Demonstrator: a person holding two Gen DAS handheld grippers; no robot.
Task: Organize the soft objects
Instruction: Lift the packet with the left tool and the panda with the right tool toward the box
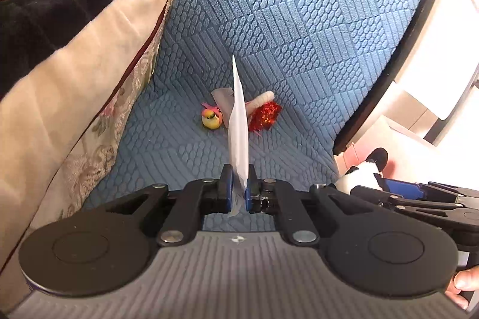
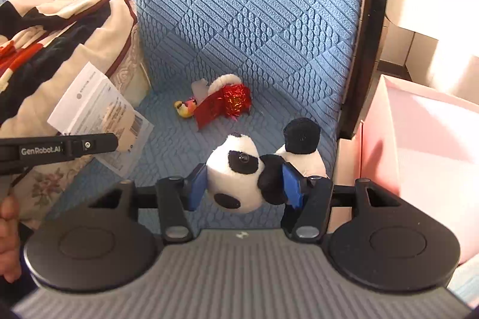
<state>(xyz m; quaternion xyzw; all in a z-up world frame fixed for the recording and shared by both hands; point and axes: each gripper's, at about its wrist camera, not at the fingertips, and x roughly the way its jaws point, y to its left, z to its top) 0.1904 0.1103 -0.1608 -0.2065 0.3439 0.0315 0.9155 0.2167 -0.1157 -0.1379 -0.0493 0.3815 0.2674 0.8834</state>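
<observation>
My left gripper (image 1: 239, 190) is shut on a white paper tag (image 1: 239, 121), held edge-on and upright; from the right wrist view the same printed tag (image 2: 98, 112) shows flat, with the left gripper (image 2: 115, 140) beside it. My right gripper (image 2: 244, 184) is shut on a black-and-white panda plush (image 2: 239, 172), its blue pads pressing both sides of the head. The panda (image 1: 363, 170) also shows at the right edge of the left wrist view. On the blue textured seat (image 2: 167, 136) lie a small yellow-pink bird toy (image 1: 212, 118) and a red foil ornament (image 1: 265, 115) with a white loop.
A folded blanket pile (image 1: 60, 4) in black, red and cream fills the left, over floral fabric. The blue seat back (image 2: 254, 4) rises behind the toys. A pink box (image 2: 419, 139) stands to the right. A person's hand (image 2: 9, 229) shows at the lower left.
</observation>
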